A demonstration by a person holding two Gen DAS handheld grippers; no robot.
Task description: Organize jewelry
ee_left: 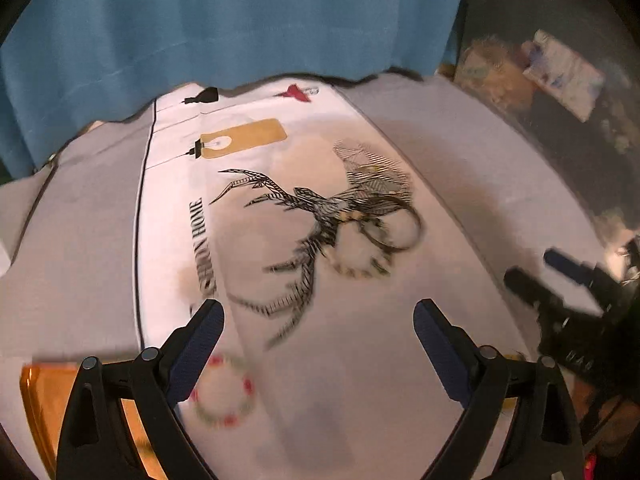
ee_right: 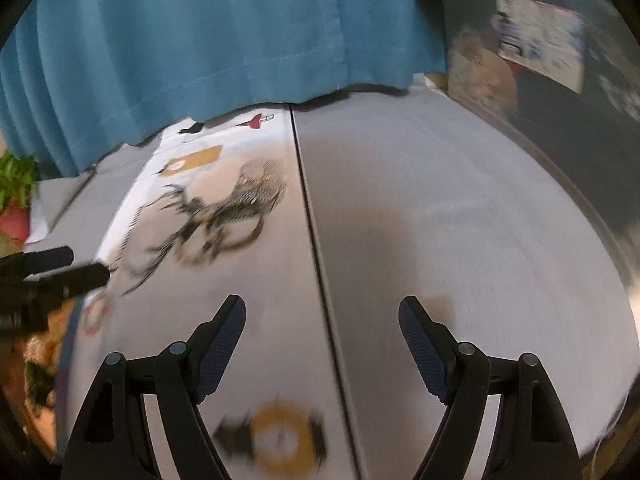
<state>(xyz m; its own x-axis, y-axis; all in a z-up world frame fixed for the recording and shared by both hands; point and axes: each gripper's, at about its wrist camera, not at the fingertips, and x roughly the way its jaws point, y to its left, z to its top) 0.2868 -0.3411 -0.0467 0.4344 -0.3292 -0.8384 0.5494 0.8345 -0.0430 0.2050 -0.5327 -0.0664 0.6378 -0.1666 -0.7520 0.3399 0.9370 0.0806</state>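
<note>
My left gripper [ee_left: 318, 318] is open and empty above a white printed cloth [ee_left: 360, 340]. A red-and-green beaded bracelet [ee_left: 224, 390] lies just below its left finger. A yellow-and-dark beaded bracelet [ee_left: 358, 260] and dark bangles [ee_left: 394, 226] lie farther ahead on the cloth's printed deer design. My right gripper [ee_right: 322, 320] is open and empty over the grey table; it shows at the right edge of the left wrist view [ee_left: 560, 280]. The left gripper shows at the left edge of the right wrist view [ee_right: 60, 268]. The bangles [ee_right: 236, 232] and the red bracelet [ee_right: 95, 314] are blurred there.
An orange transparent tray [ee_left: 38, 396] sits at the lower left. A blue curtain [ee_left: 240, 32] hangs behind the table. A potted plant [ee_right: 16, 200] stands at the far left. A yellow round print [ee_right: 280, 436] is on the cloth near me. Clutter [ee_left: 560, 68] lies beyond the table's right edge.
</note>
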